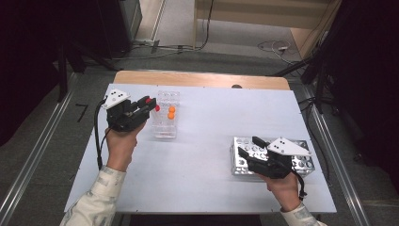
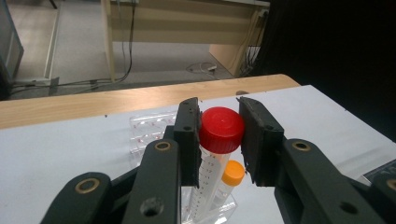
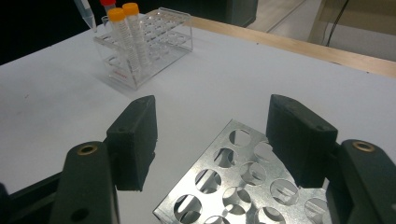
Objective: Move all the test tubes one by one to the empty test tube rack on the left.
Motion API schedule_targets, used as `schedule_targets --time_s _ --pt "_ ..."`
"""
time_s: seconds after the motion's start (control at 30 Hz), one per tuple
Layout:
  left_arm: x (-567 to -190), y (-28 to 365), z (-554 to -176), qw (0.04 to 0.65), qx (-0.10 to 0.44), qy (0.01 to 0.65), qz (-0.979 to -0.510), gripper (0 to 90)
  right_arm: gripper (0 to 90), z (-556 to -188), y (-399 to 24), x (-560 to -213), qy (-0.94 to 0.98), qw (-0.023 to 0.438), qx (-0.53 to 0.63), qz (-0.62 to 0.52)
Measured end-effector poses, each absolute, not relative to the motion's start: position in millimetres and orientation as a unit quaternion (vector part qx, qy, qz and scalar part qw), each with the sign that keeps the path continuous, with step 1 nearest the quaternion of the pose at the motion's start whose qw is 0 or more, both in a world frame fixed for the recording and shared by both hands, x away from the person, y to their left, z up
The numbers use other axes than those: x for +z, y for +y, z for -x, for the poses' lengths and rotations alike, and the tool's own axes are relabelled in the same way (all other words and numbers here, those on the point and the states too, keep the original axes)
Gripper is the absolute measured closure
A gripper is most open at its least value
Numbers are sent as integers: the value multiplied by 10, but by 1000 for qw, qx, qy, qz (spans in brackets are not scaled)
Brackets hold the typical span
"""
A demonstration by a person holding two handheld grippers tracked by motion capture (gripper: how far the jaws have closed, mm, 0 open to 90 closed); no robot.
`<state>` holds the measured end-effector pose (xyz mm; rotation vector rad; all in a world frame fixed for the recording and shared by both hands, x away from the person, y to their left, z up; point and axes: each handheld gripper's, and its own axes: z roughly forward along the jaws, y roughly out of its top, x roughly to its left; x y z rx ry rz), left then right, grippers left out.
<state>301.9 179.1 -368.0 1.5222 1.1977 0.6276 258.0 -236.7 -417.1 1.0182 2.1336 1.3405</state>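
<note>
Two racks stand on the white desk (image 1: pixel 197 141): a clear plastic tube rack (image 1: pixel 166 114) and, well apart from it toward the near right corner, a perforated shiny metal rack (image 1: pixel 244 157). I count three capped tubes at the clear rack: two orange-capped tubes (image 3: pixel 127 32) stand in it side by side, and a graduated clear tube with a red screw cap (image 2: pixel 221 129) is held at its left edge. The left hand-held gripper (image 1: pixel 149 104) is clenched on that red cap, jaws pressing it from both sides, the tube upright. The right hand-held gripper (image 1: pixel 249 144) hovers over the metal rack's left end, released, jaws wide and gripping nothing. Red print on the clear rack is too small to read.
</note>
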Motion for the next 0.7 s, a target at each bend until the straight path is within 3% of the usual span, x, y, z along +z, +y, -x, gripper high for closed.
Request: schedule_targets --time_s 0.7 --pt "-3831 1667 -3120 487 299 498 -652 705 323 -2581 -2371 -4169 767 212 483 -365"
